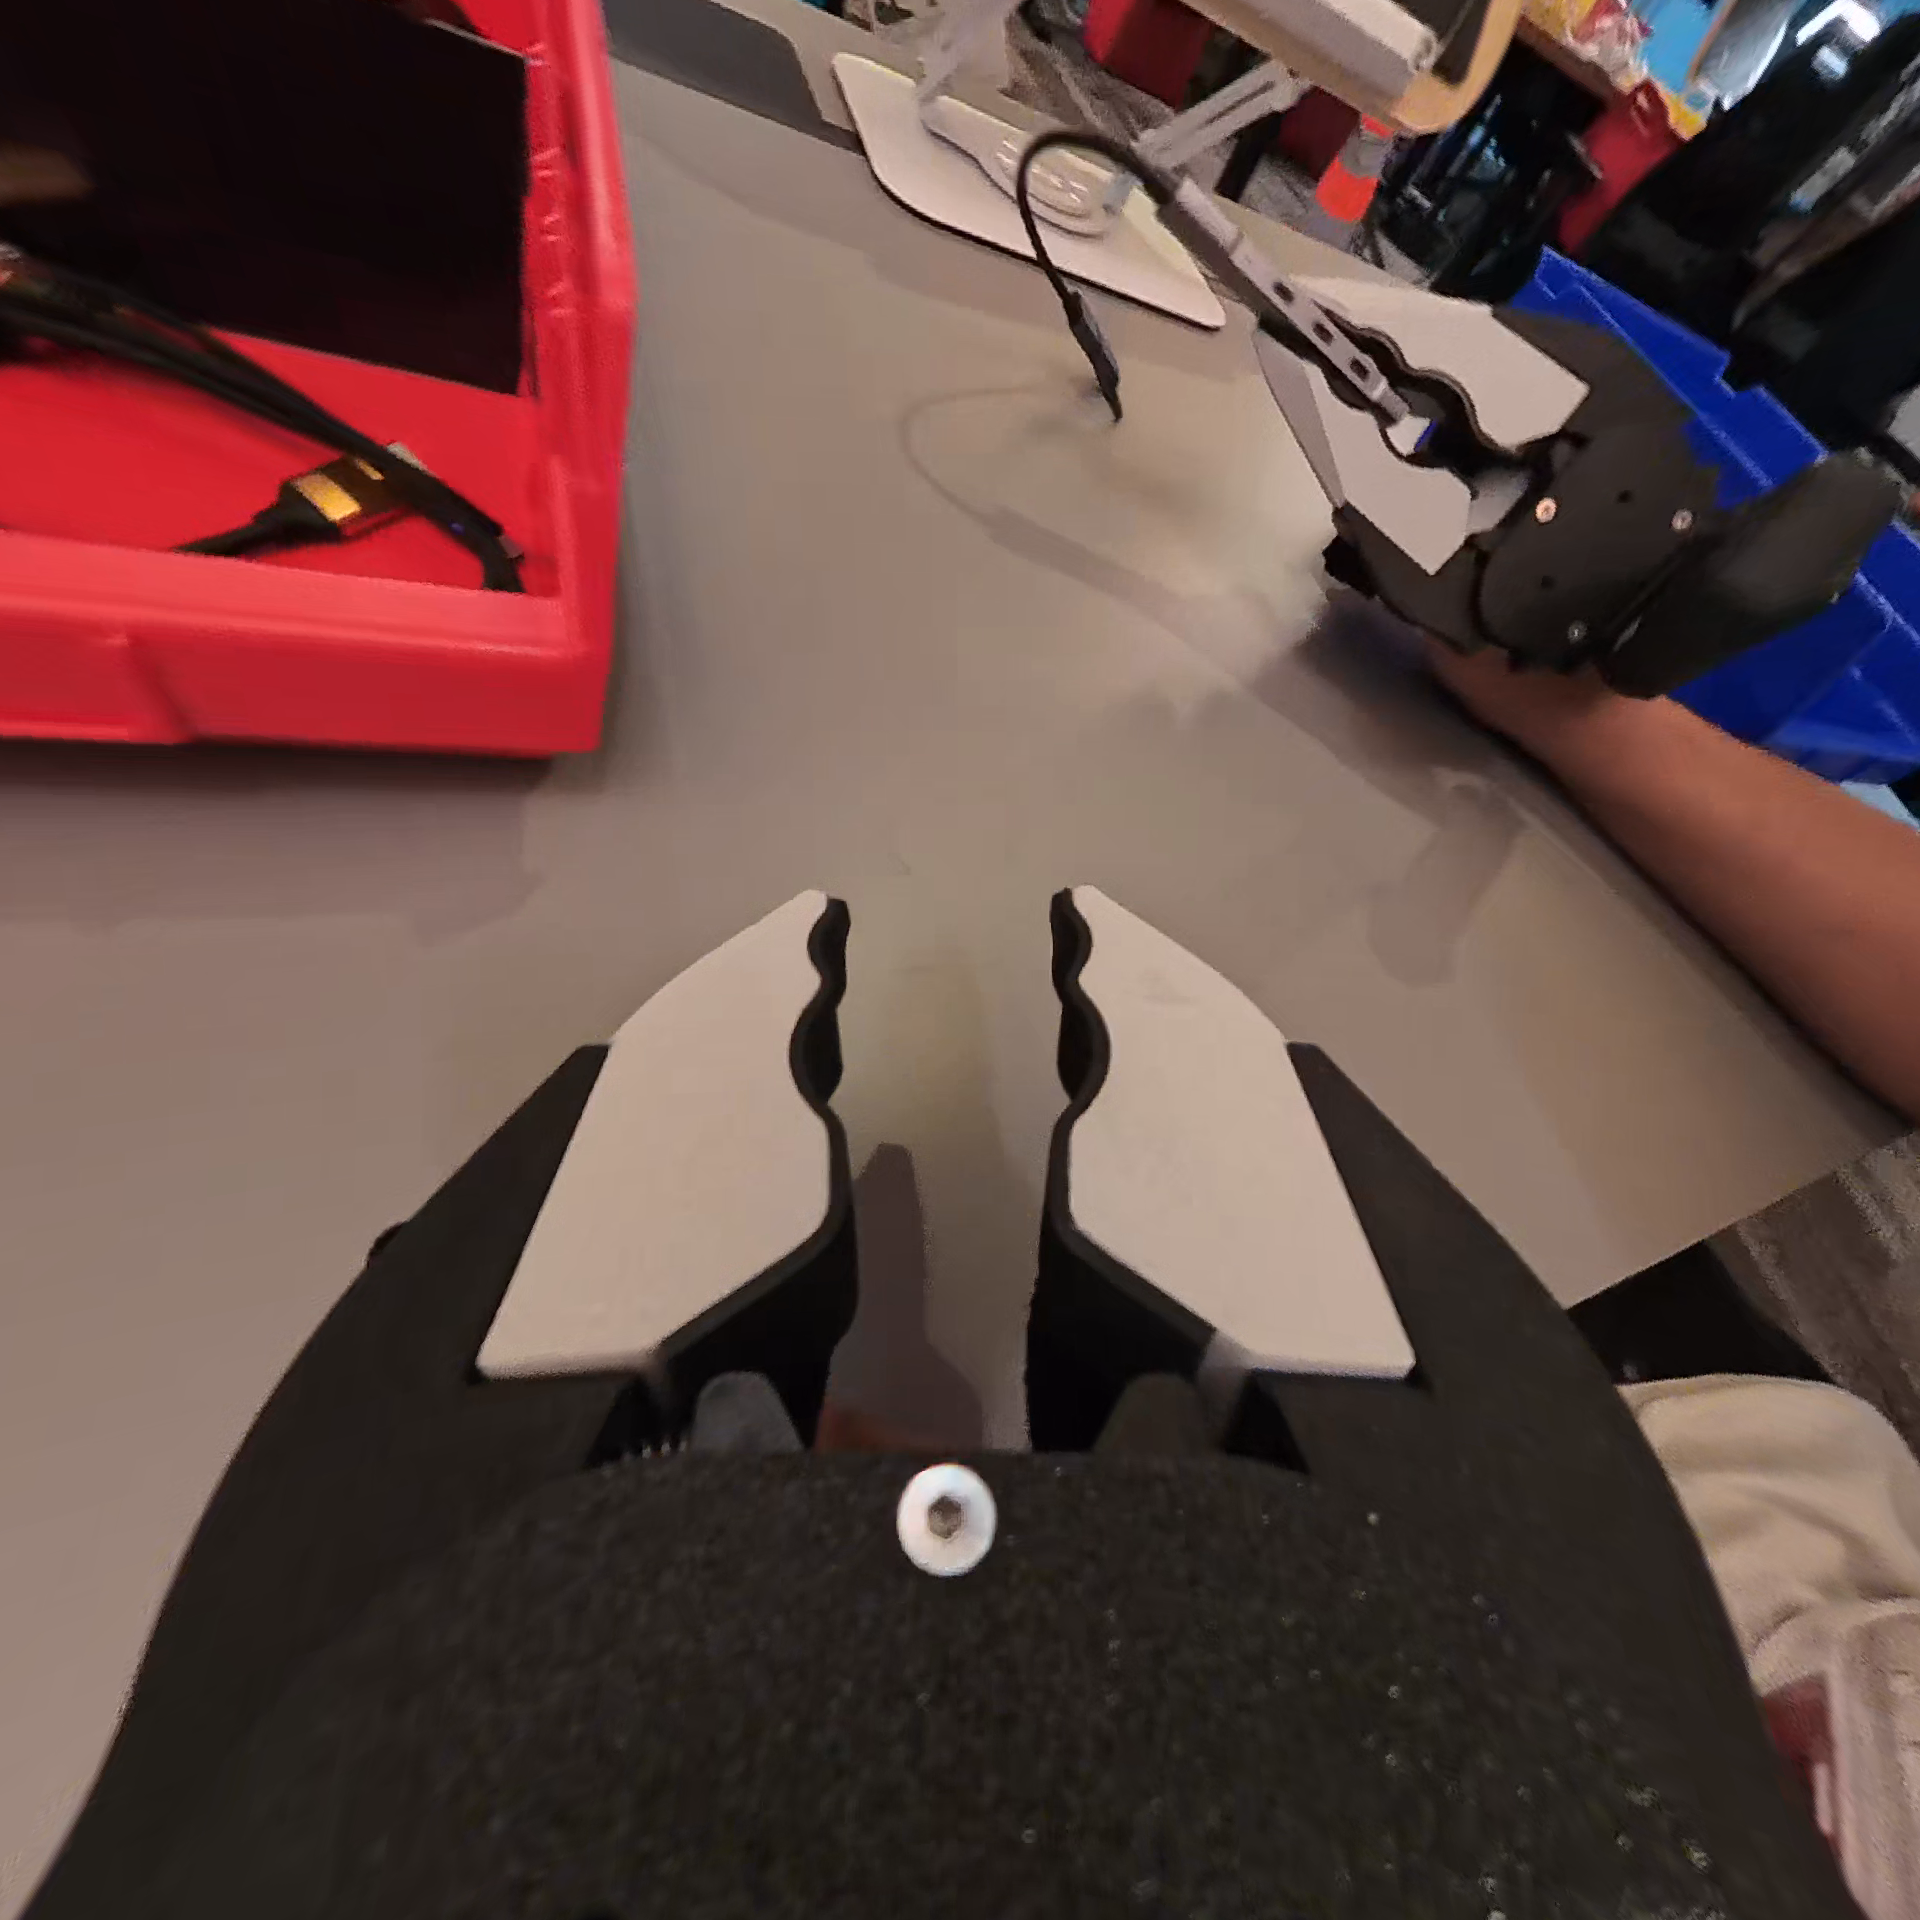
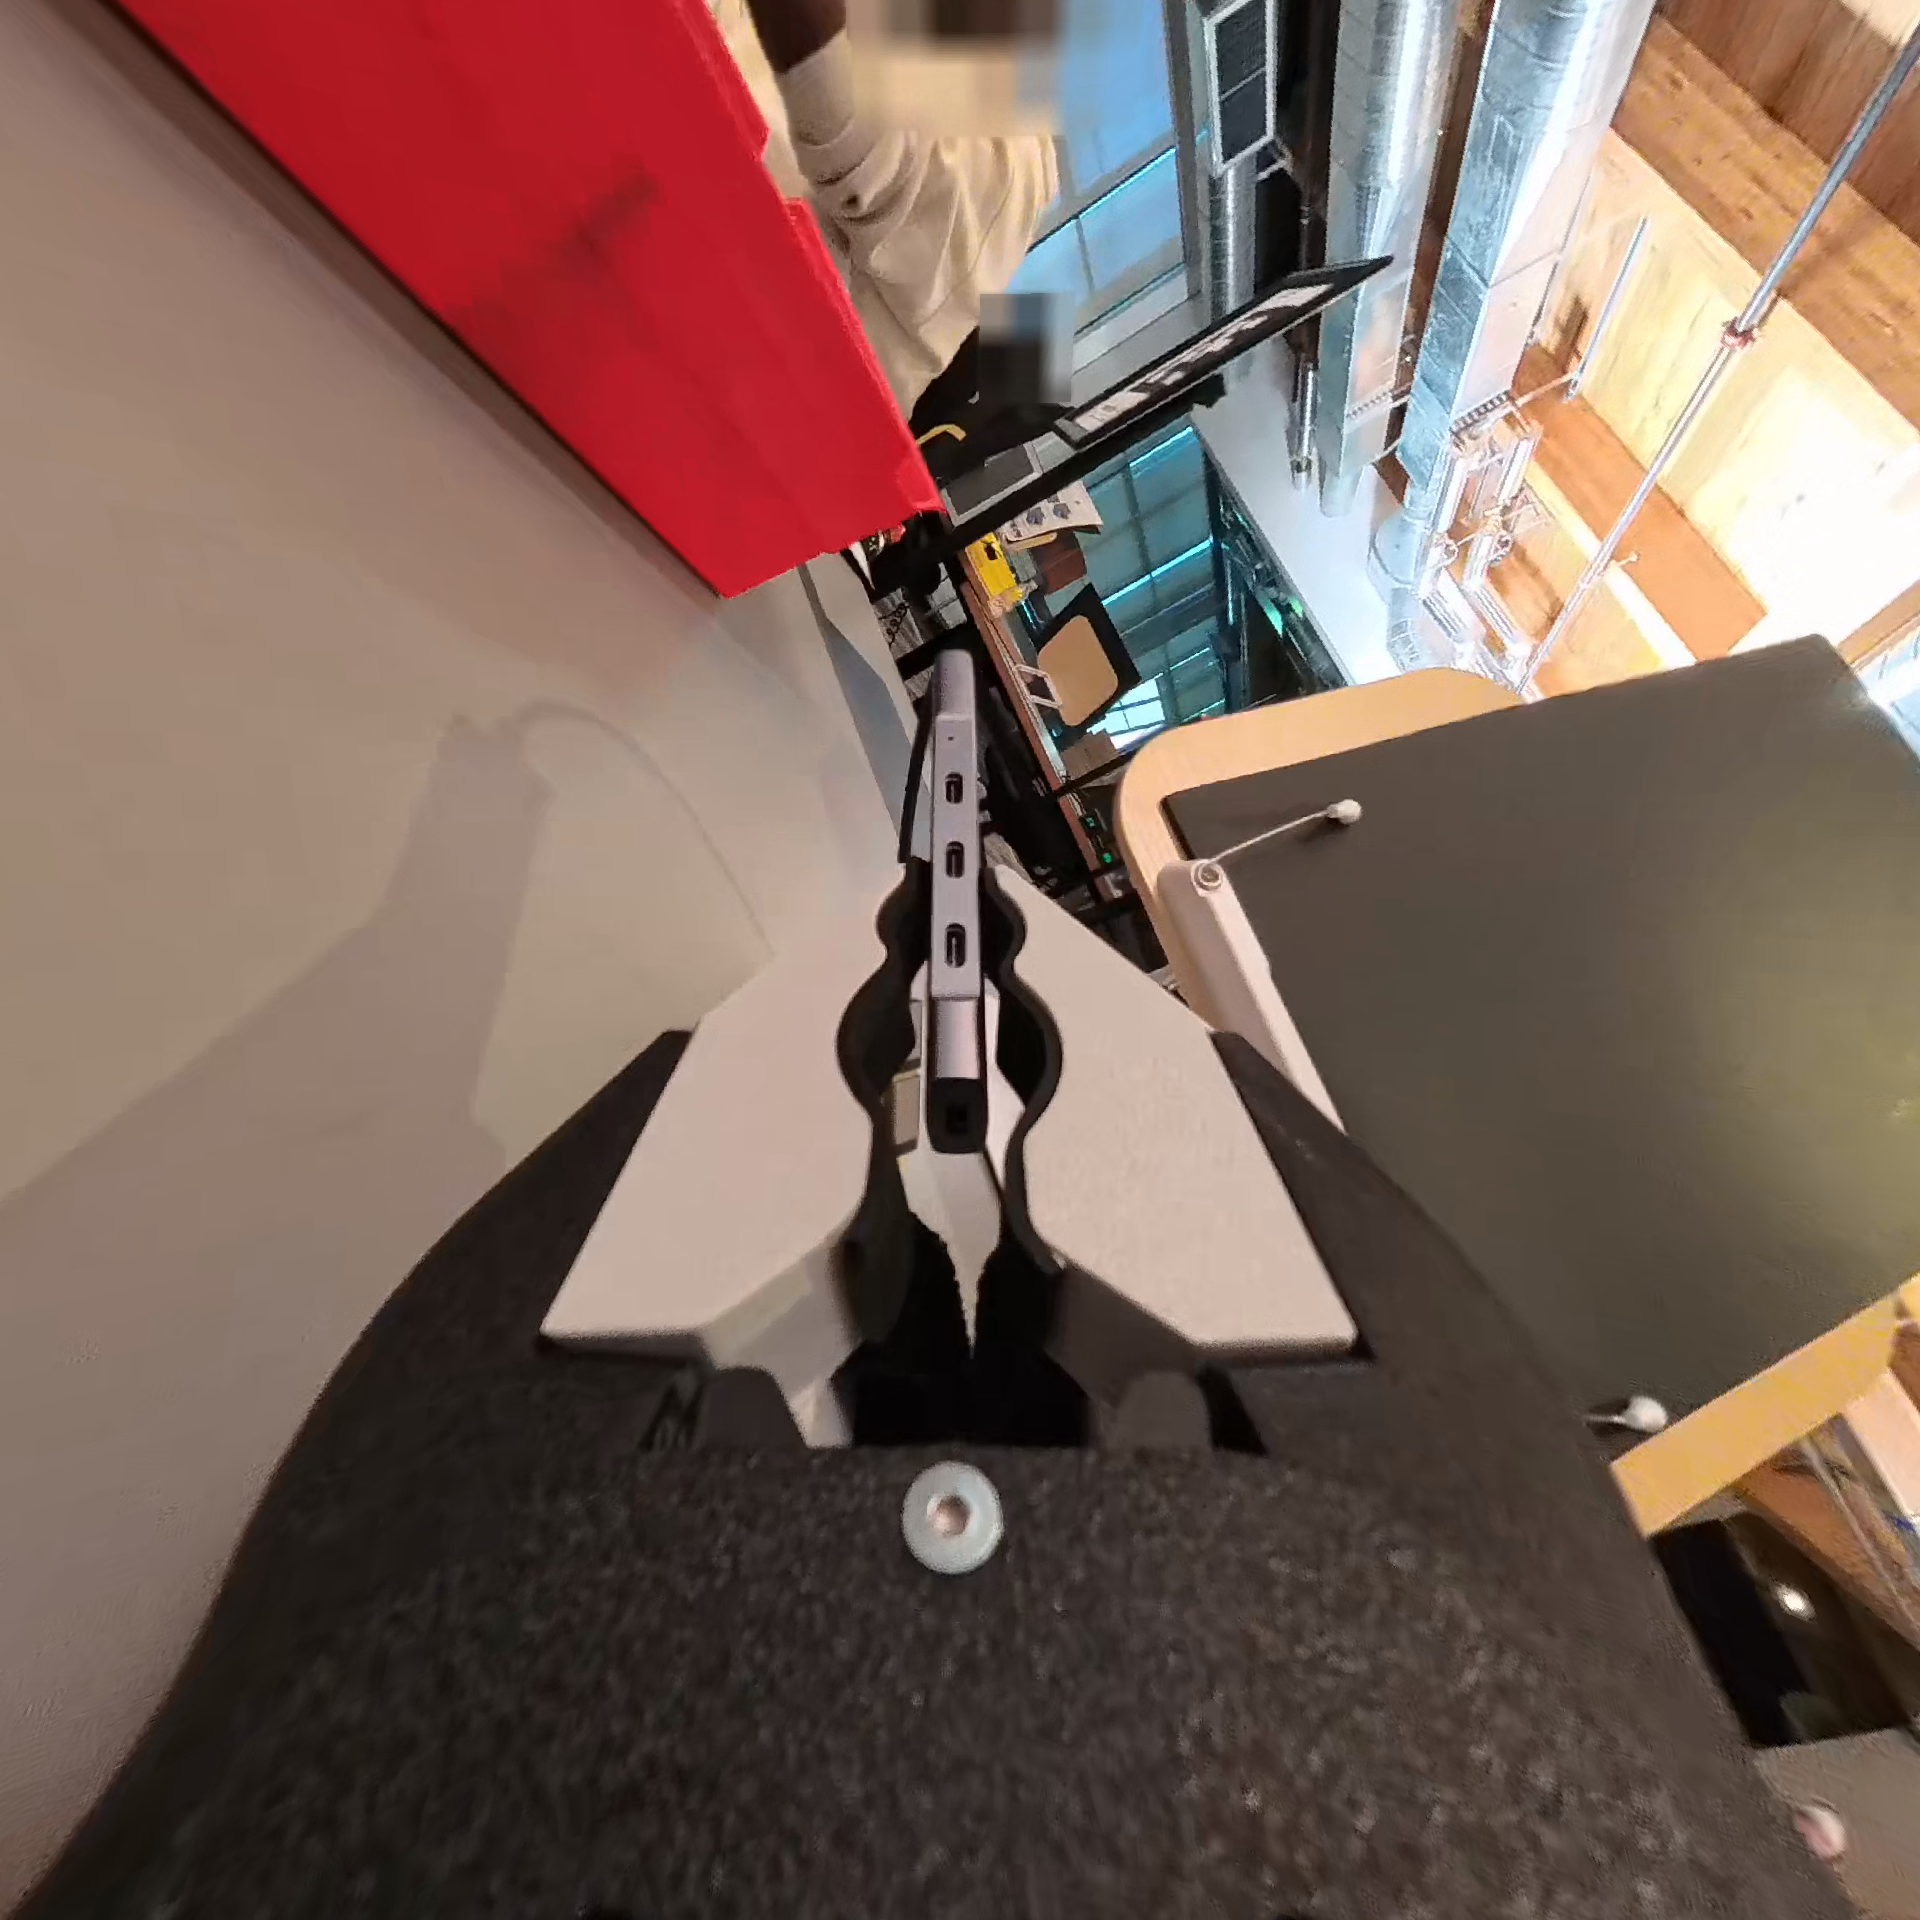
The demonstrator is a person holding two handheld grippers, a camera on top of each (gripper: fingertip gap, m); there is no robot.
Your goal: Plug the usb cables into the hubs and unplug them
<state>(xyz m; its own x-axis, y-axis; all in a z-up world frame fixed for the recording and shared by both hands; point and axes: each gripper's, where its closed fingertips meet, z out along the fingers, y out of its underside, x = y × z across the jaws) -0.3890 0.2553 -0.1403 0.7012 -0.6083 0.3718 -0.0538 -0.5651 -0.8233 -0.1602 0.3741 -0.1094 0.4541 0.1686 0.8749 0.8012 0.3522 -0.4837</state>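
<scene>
My left gripper point(image 1: 948, 914) is open and empty, low over the grey table point(image 1: 790, 644). In the left wrist view my right gripper point(image 1: 1294, 327) is farther off at the right, shut on a slim grey hub with several ports point(image 1: 1210, 229). The hub's short black cable point(image 1: 1029, 197) loops up and down, and its plug point(image 1: 1103, 369) touches the table. In the right wrist view my right gripper point(image 2: 957, 896) clamps the hub point(image 2: 954, 769) edge-on between its notched pads, and the hub sticks out past the fingertips.
A red bin point(image 1: 592, 416) holding black cables point(image 1: 312, 457) stands at the left and also shows in the right wrist view point(image 2: 540, 270). A blue bin point(image 1: 1787, 675) is at the right. A white stand point(image 1: 935, 125) is at the back. A person's forearm point(image 1: 1704, 821) rests on the table edge. Across from one pair of fingers to the other is roughly 25 centimetres.
</scene>
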